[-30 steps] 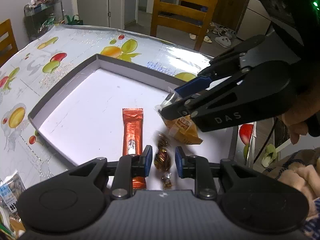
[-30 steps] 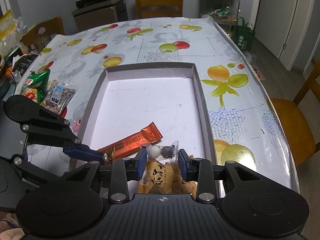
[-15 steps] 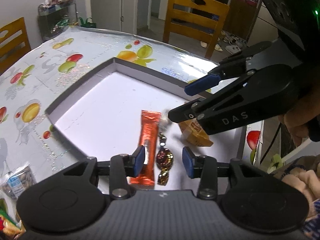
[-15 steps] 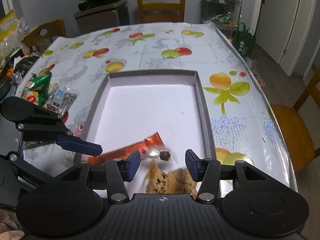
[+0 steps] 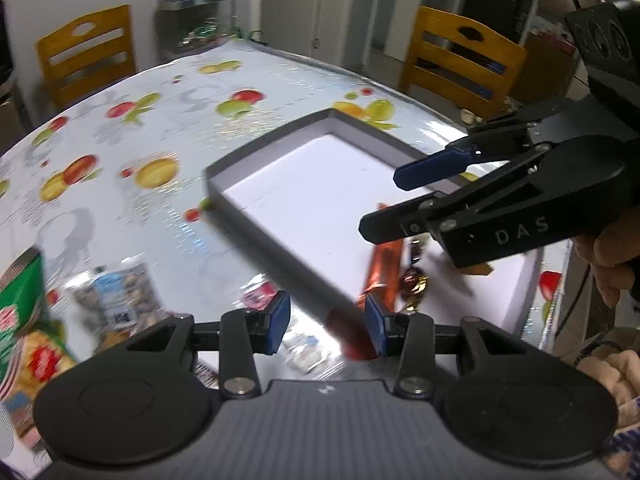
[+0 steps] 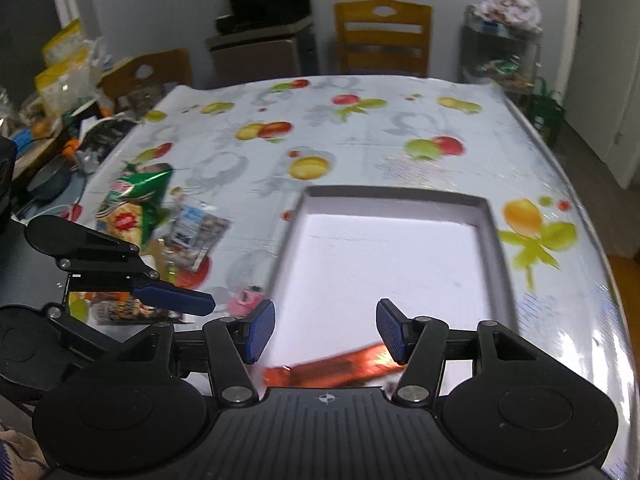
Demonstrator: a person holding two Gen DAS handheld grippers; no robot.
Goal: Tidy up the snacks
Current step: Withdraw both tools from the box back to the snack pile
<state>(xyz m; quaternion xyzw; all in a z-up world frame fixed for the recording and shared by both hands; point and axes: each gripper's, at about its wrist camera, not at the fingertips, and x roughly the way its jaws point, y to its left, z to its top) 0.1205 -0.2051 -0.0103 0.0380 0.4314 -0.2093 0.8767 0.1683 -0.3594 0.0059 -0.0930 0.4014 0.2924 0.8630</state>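
Hidden or unclear: both views are smeared by motion. Your right gripper (image 5: 404, 204) covers part of the box's near corner in the left wrist view, so the yellow snack pack (image 5: 478, 269) shows only as a sliver under it. The orange bar (image 6: 340, 366) is cut off by the gripper body in the right wrist view. Small wrapped items just outside the box wall, including a pink one (image 6: 246, 300), are too blurred to name.

Tools: your left gripper (image 5: 326, 322) stands wide apart with nothing between its blue pads (image 5: 278, 320); it hangs above the box's near wall and the tablecloth beside it. Your right gripper (image 6: 325, 330) is likewise spread wide and carries nothing, held above the box's near end.

Task items: the orange bar (image 5: 382, 268) lies flat inside the grey box (image 5: 256, 156), near its close end. A gold-wrapped candy (image 5: 414, 286) lies just beside the bar. A green chip bag (image 6: 134, 210) and a clear packet with a blue label (image 6: 196, 228) lie on the table, left of the box and apart from it.

Surface and room: a glossy fruit-print tablecloth (image 6: 360, 136) covers the table. Wooden chairs (image 6: 382, 38) stand around it; a wire rack with bagged goods (image 6: 504, 40) stands by the wall.
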